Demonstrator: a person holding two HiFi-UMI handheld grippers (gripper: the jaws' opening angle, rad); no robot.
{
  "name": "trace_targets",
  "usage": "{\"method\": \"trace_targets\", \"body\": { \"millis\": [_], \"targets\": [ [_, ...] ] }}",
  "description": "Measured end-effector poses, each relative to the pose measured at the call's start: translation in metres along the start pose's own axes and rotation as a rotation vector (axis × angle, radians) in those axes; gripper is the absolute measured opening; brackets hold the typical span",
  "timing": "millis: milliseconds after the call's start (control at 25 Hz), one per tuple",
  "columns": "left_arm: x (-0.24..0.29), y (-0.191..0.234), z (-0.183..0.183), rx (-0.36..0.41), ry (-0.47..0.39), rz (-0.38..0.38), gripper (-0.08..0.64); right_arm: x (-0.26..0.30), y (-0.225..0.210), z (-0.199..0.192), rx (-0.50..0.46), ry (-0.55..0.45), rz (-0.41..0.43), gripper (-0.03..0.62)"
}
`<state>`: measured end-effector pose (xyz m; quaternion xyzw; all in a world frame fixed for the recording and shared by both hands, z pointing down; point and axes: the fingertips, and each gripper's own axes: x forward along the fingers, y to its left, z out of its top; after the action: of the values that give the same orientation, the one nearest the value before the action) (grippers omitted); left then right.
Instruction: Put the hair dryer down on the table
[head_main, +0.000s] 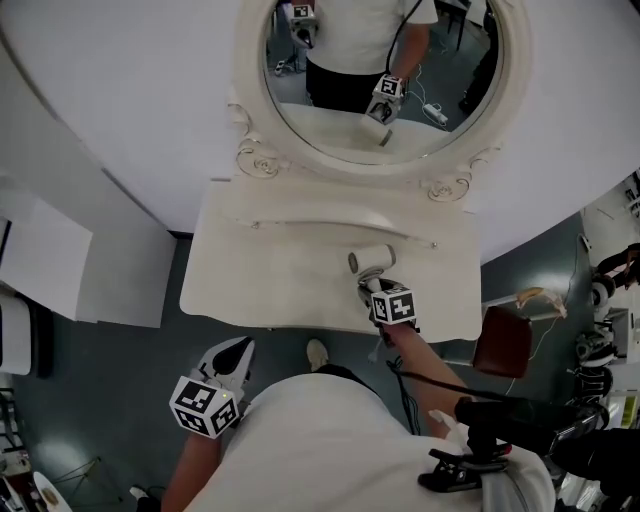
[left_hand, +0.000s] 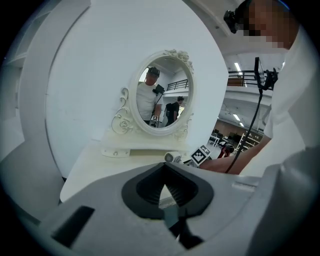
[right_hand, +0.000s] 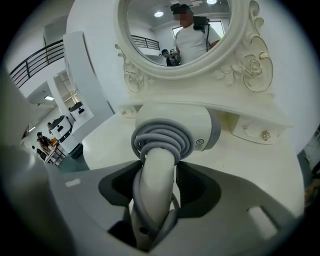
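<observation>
A white hair dryer (head_main: 372, 260) with its grey cord wound round the handle is over the right part of the white dressing table (head_main: 260, 270). My right gripper (head_main: 374, 289) is shut on the handle from the near side. In the right gripper view the dryer body (right_hand: 175, 129) lies sideways just past the gripper (right_hand: 159, 179), with the handle and cord between the pads. I cannot tell whether it touches the tabletop. My left gripper (head_main: 235, 356) hangs low in front of the table, shut and empty (left_hand: 164, 186). In the left gripper view the dryer (left_hand: 172, 157) shows small.
An oval mirror (head_main: 380, 80) in an ornate white frame stands at the table's back, over a low drawer shelf with knobs (right_hand: 255, 131). A brown chair seat (head_main: 503, 342) is right of the table. The table's left half (head_main: 240, 255) is bare.
</observation>
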<state>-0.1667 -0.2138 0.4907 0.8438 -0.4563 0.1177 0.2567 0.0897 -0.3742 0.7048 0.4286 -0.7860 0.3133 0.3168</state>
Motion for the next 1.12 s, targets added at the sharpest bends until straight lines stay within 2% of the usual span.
{"method": "trace_targets", "body": {
  "millis": [280,800,1120],
  "targets": [
    [0.043,0.006,0.023,-0.007,0.009,0.032,-0.002,0.034,-0.040,0.010,-0.002,0.028,-0.056,0.215],
    [0.054,0.005,0.020,-0.042,0.038,0.103,-0.002,0.057,-0.064,0.019,-0.040,0.022,-0.102,0.218],
    [0.069,-0.001,0.023,-0.028,0.065,0.099,-0.002,0.067,-0.072,0.024,-0.078,0.017,-0.112,0.221]
  ]
}}
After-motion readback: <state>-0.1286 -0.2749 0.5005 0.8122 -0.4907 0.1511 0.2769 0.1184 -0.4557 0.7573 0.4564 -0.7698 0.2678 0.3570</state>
